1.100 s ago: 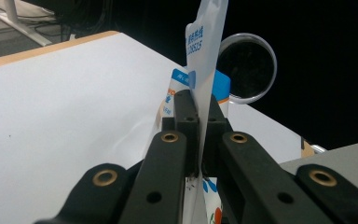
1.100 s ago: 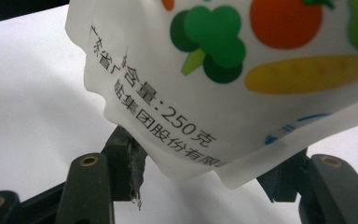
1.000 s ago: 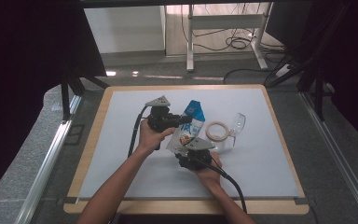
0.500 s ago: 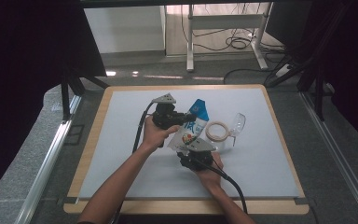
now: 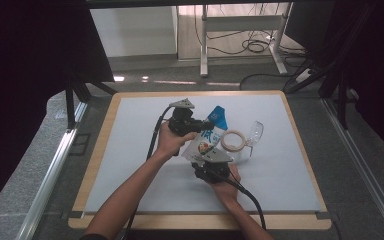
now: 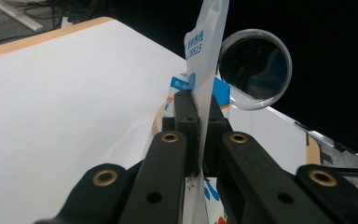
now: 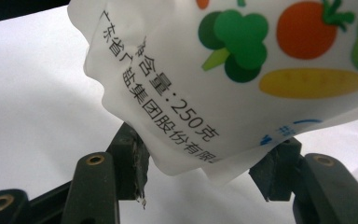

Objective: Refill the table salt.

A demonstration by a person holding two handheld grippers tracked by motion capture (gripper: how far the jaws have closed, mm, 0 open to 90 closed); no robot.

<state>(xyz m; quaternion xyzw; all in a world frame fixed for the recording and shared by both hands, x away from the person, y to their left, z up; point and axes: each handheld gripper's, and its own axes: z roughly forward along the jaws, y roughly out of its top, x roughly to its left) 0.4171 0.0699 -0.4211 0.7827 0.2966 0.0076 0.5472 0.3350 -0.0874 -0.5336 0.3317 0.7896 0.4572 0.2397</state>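
Note:
A white and blue pouch printed with vegetables and text hangs above the white mat. My left gripper is shut on the pouch's edge, which runs upright between the pressed jaws of the left gripper. My right gripper sits below the pouch. In the right gripper view the right gripper is open, with the pouch's crumpled bottom corner hanging between the spread jaws.
A roll of tape lies flat just right of the pouch. A clear plastic cup lies on its side beyond it; its round clear end shows past the pouch. The mat has a wooden border.
The left gripper has shifted slightly right with the pouch. The right gripper stays under the pouch's bottom.

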